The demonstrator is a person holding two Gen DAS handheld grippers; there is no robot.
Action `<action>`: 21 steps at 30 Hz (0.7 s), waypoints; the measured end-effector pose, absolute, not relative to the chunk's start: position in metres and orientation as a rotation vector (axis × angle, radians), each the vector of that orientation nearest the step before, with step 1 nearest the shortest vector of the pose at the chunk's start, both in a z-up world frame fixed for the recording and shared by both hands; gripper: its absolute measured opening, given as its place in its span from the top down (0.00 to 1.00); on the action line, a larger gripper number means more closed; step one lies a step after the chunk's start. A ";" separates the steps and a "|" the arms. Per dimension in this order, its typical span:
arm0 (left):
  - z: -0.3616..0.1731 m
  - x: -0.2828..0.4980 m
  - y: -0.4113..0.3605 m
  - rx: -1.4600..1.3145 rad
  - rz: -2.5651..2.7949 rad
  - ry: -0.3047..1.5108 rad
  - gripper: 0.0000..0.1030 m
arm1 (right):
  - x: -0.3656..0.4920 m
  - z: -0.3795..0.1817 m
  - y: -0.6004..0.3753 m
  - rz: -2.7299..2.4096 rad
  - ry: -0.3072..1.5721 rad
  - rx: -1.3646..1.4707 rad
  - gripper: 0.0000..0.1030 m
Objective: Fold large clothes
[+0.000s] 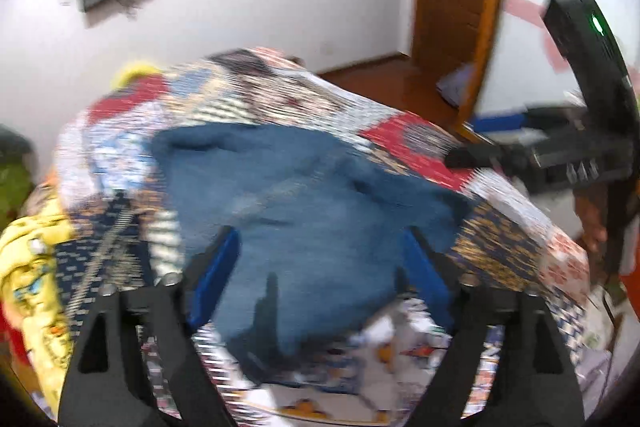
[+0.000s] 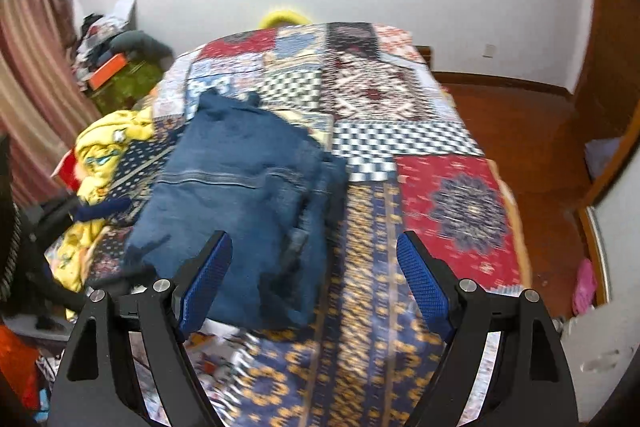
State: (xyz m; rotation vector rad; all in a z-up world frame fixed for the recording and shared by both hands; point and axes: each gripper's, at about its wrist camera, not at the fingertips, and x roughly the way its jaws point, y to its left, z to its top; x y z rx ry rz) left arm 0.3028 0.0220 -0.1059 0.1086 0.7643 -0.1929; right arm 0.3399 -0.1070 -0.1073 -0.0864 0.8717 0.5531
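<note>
Denim [image 2: 240, 187] folded, on patchwork [image 2: 400, 147]

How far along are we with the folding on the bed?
Done, by the look of it: the blue denim garment lies folded into a compact stack on the patchwork bedspread. In hand: nothing; left gripper and right gripper both have jaws open and empty. Left: the yellow garment lies crumpled beside it.

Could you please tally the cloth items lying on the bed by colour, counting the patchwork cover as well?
Blue folded garment: 1
Yellow printed cloth: 1
Multicoloured patchwork cover: 1
Total: 3
</note>
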 end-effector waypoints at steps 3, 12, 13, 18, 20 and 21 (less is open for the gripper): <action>-0.112 0.311 0.046 0.105 -0.092 0.772 0.11 | 0.343 -0.120 -0.086 0.606 0.898 -0.096 0.20; -0.179 0.322 0.087 -0.069 -0.044 0.958 0.11 | 0.362 -0.177 -0.075 0.626 1.099 -0.101 0.20; -0.182 0.319 0.089 -0.088 -0.048 0.959 0.11 | 0.366 -0.182 -0.082 0.634 1.125 -0.078 0.21; -0.191 0.303 0.105 -0.164 -0.075 0.966 0.10 | 0.371 -0.185 -0.114 0.612 1.146 -0.009 0.20; -0.193 0.297 0.107 -0.179 -0.082 0.968 0.10 | 0.369 -0.187 -0.134 0.623 1.157 0.052 0.20; -0.194 0.294 0.107 -0.185 -0.082 0.972 0.10 | 0.368 -0.188 -0.137 0.614 1.164 0.063 0.20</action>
